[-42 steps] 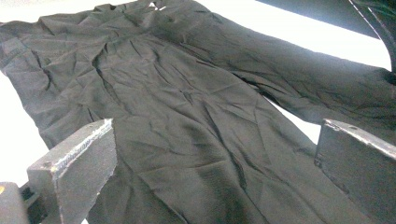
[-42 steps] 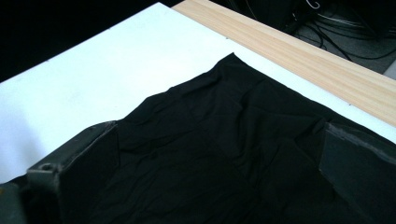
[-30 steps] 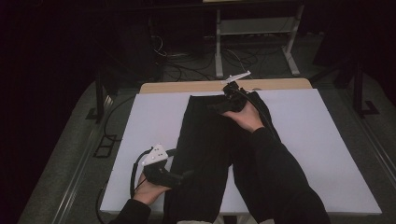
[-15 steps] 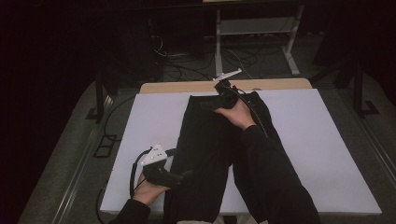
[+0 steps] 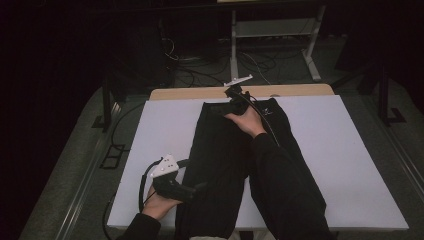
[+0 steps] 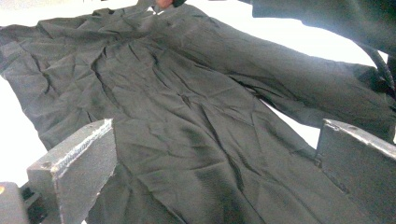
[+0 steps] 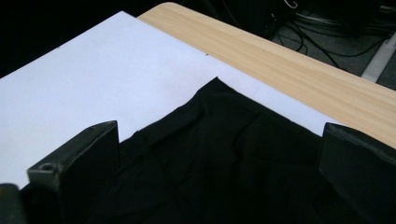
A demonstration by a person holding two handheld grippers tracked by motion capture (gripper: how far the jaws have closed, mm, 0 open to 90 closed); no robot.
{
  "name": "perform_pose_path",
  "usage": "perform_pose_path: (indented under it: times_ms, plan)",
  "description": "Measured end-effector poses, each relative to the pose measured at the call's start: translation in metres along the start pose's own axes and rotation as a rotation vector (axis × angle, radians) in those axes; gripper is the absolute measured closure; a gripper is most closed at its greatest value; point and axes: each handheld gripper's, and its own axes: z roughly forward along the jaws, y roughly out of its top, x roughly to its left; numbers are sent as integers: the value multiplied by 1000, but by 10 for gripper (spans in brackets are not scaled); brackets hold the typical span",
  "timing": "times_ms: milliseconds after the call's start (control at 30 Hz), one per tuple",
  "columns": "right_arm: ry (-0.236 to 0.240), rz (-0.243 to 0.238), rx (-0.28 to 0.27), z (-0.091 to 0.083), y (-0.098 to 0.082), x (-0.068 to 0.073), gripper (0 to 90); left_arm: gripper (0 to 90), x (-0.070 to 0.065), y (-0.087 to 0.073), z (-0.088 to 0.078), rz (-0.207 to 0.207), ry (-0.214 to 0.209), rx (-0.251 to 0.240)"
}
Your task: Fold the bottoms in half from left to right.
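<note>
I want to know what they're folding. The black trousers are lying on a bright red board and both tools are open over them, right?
Not quite: the board is white, not red, as the high view shows. The rest holds. The black trousers lie on it, and both the left tool and the right tool are open over the cloth.

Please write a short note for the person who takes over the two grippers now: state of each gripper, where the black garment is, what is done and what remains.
Left gripper: open, at the near left edge of the black garment, fingers wide over the cloth, nothing gripped.
Right gripper: open, at the far end, over the garment's far left corner, nothing gripped.
The garment lies spread lengthwise on the white board, wrinkled; its near end hangs over the table edge.
Done: garment laid out flat. No fold is visible yet.
Left: probably grip the edge and corner, then smooth or fold.
</note>
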Motion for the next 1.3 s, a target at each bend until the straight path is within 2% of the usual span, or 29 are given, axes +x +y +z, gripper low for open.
perform_pose_path:
  times_ms: [167,367,600,867,1300]
  plan:
    - [-3,0,17,13,2,0,0,0,0,0,0,0,-4,-1]
    - [3,1,8,27,5,4,0,0,0,0,-1,-1,-5,-3]
    - [-1,1,21,40,8,7,0,0,0,0,-1,-2,-8,-5]
    - [-13,12,-15,52,6,10,0,0,0,0,-1,-1,-9,-5]
    - [1,10,17,76,1,23,0,0,0,0,0,0,-13,-5]
